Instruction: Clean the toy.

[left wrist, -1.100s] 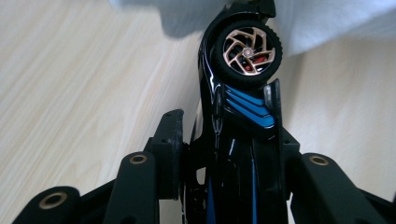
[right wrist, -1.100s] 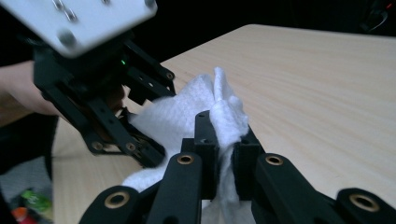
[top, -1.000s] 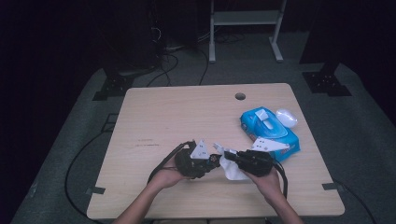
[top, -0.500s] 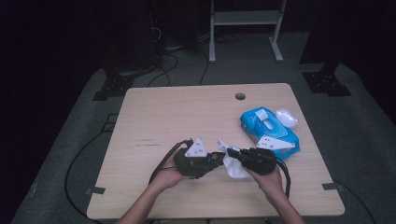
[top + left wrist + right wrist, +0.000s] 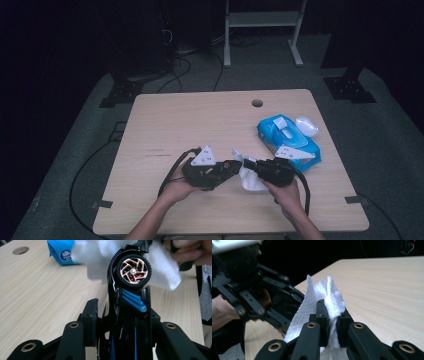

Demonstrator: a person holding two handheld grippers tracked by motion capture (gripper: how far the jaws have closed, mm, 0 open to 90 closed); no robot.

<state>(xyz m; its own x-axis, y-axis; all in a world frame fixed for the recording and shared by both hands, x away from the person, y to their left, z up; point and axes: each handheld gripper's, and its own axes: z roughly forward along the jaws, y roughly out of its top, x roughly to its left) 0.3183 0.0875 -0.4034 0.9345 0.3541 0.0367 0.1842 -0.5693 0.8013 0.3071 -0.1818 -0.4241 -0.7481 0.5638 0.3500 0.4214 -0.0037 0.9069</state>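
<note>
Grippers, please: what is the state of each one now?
Left gripper: closed on the toy car.
Right gripper: closed on the white wipe.

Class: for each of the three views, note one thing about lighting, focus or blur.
High view: table evenly lit, surroundings nearly black. Left gripper view: toy car wheel sharp with small glints, white wipe behind it soft. Right gripper view: the wipe fairly crisp, the left hand-held gripper dark and blurred.

Since a second ago the left hand-held gripper with its toy car has edged slightly toward the right one, so the car now presses closer into the white wipe. The wipe's loose corner sits a little differently.
</note>
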